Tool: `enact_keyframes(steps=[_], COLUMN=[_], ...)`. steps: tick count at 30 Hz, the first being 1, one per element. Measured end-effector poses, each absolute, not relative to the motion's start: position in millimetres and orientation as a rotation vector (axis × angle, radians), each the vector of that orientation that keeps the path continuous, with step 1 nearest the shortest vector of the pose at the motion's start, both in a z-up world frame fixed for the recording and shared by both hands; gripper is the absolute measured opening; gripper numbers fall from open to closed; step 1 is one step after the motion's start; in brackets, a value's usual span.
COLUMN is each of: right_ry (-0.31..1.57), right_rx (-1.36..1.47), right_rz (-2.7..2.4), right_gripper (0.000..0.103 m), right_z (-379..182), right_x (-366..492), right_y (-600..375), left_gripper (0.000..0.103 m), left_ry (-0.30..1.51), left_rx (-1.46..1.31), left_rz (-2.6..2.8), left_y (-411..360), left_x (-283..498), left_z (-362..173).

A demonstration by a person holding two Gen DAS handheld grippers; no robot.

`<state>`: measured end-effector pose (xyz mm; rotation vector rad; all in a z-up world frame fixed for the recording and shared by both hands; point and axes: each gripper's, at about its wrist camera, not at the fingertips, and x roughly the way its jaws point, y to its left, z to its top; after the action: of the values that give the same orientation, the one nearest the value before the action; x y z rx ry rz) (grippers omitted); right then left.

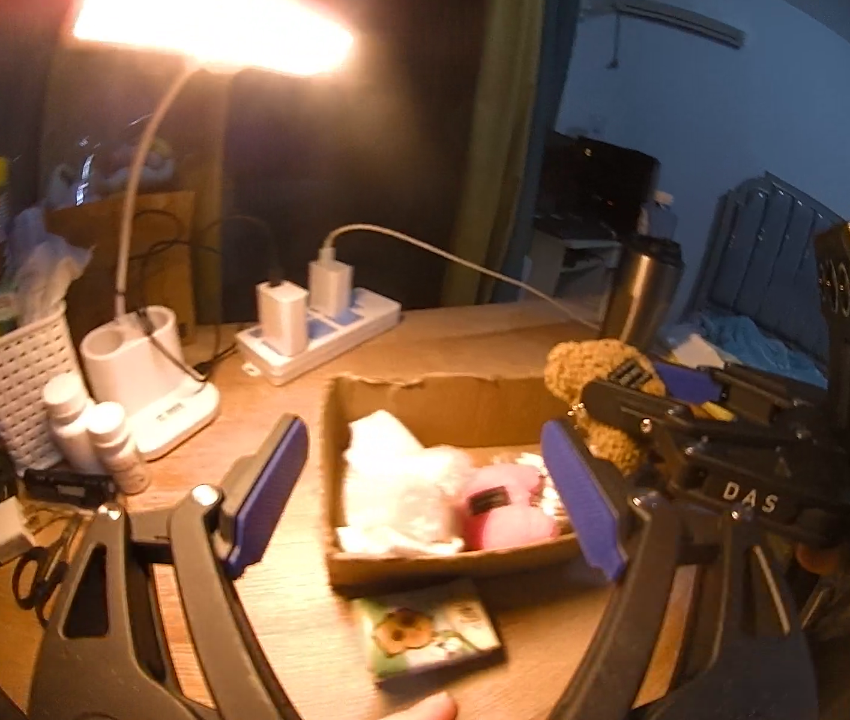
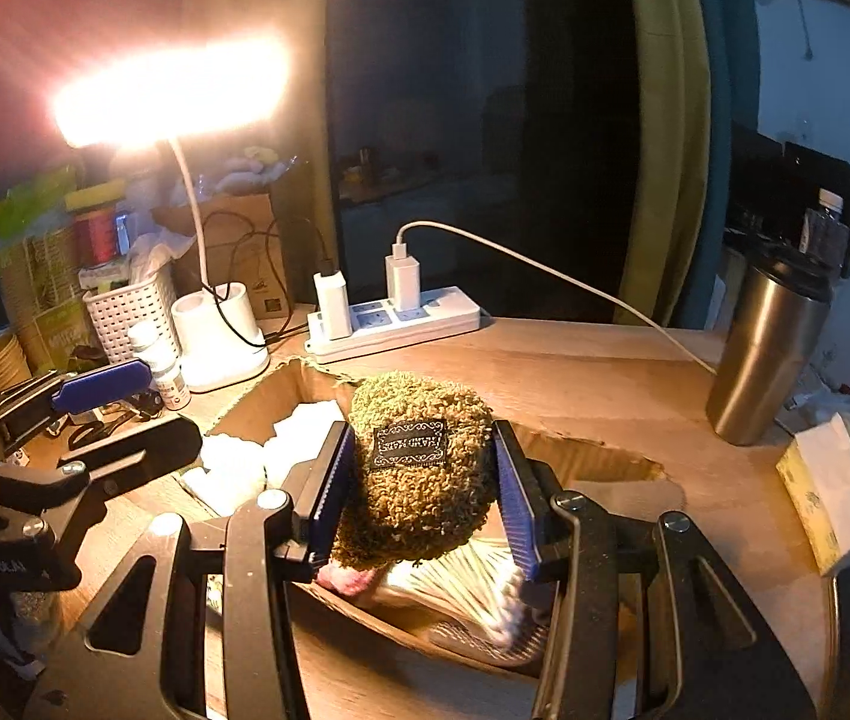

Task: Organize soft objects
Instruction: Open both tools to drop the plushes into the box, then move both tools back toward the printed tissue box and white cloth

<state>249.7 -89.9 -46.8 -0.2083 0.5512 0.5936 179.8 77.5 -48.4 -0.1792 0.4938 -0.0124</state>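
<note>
My right gripper [image 2: 425,492] is shut on a fuzzy brown plush [image 2: 419,474] with a black label and holds it above the open cardboard box [image 2: 281,387]. The same plush [image 1: 575,369] shows at the right of the left wrist view, held by the right gripper [image 1: 623,384] over the box [image 1: 449,402]. In the box lie white fluffy material [image 1: 392,480], a pink plush [image 1: 503,507] and a pack of cotton swabs [image 2: 461,579]. My left gripper [image 1: 425,492] is open and empty in front of the box; it also shows at the left of the right wrist view [image 2: 125,414].
A lit desk lamp [image 1: 149,372], a white power strip with chargers [image 1: 317,330], a white basket [image 1: 11,378] and small white bottles [image 1: 89,432] stand at the back left. A steel tumbler [image 2: 767,342] stands right. A small green packet [image 1: 431,630] lies before the box. Scissors [image 1: 35,576] lie left.
</note>
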Motion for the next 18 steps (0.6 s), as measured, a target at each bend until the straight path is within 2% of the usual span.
enact_keyframes(steps=[13, 15, 18], right_ry=[0.589, 0.592, 0.591], right_rx=[-0.215, -0.211, -0.208], right_rz=[0.584, 0.585, 0.595], right_gripper=[0.049, 0.062, 0.065], right_z=[-61.6, -63.9, -64.1], right_x=[266.9, 269.8, 269.1], right_y=[-59.6, -57.5, -57.0], left_gripper=[0.082, 0.082, 0.082], left_ry=[0.494, 0.492, 0.498], left_rx=[-0.262, -0.266, -0.272], left_rz=[0.045, 0.052, 0.057], left_y=[110.3, 111.7, 112.9], left_x=[177.0, 176.6, 176.7], left_z=[-64.2, -64.3, -65.7])
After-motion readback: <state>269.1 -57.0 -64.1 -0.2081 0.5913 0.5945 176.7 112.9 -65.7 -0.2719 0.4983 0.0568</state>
